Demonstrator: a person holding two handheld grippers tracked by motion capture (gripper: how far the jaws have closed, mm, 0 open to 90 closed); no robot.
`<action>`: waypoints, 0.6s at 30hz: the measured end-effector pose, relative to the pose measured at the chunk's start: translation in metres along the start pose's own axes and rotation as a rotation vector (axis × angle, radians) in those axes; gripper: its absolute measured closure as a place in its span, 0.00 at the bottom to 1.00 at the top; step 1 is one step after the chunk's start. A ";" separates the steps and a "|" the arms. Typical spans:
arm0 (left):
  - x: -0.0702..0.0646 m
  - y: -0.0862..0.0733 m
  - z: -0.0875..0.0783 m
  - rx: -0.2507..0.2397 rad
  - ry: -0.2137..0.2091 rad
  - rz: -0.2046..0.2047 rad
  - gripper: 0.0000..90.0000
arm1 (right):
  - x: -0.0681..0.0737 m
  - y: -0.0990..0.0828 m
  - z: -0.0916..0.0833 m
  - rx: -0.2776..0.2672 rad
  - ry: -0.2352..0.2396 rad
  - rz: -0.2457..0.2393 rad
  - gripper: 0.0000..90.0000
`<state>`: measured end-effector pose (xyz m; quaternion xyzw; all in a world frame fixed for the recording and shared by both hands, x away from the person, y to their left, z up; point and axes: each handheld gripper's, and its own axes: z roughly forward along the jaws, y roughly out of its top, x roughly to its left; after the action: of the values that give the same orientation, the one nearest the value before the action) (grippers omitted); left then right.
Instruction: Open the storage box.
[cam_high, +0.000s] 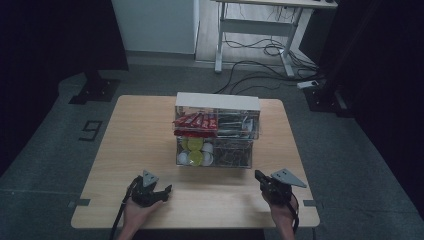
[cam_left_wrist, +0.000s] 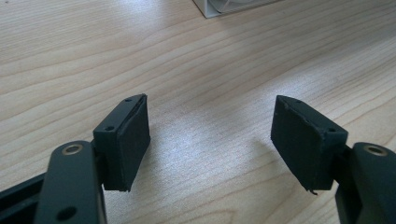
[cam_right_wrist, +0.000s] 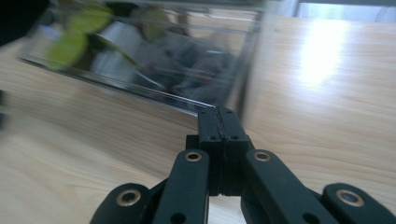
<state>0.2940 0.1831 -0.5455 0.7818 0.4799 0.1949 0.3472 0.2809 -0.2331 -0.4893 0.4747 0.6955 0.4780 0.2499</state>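
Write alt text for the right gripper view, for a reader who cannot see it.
The right gripper, its two black fingers pressed shut with nothing between them, points across a pale wooden table at the corner of a clear plastic organizer. Blurred yellow-green and white capsules show inside the organizer.

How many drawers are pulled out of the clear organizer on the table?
2. The upper drawer holds red packets at its left; the lower drawer, pulled out further toward the person, holds yellow and white pods at its left. Other drawers may be hidden.
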 end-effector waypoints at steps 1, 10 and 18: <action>0.000 0.000 0.000 0.004 0.002 0.001 0.32 | 0.001 0.001 0.000 -0.007 0.037 0.023 0.99; 0.000 0.000 0.001 0.005 0.003 -0.004 0.32 | 0.025 0.012 0.001 -0.029 0.095 -0.009 0.99; 0.000 0.000 0.001 0.007 0.002 -0.006 0.32 | 0.033 0.009 0.015 -0.011 0.140 0.014 0.99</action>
<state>0.2947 0.1830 -0.5459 0.7813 0.4833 0.1931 0.3444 0.2830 -0.1959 -0.4837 0.4437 0.7053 0.5155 0.1998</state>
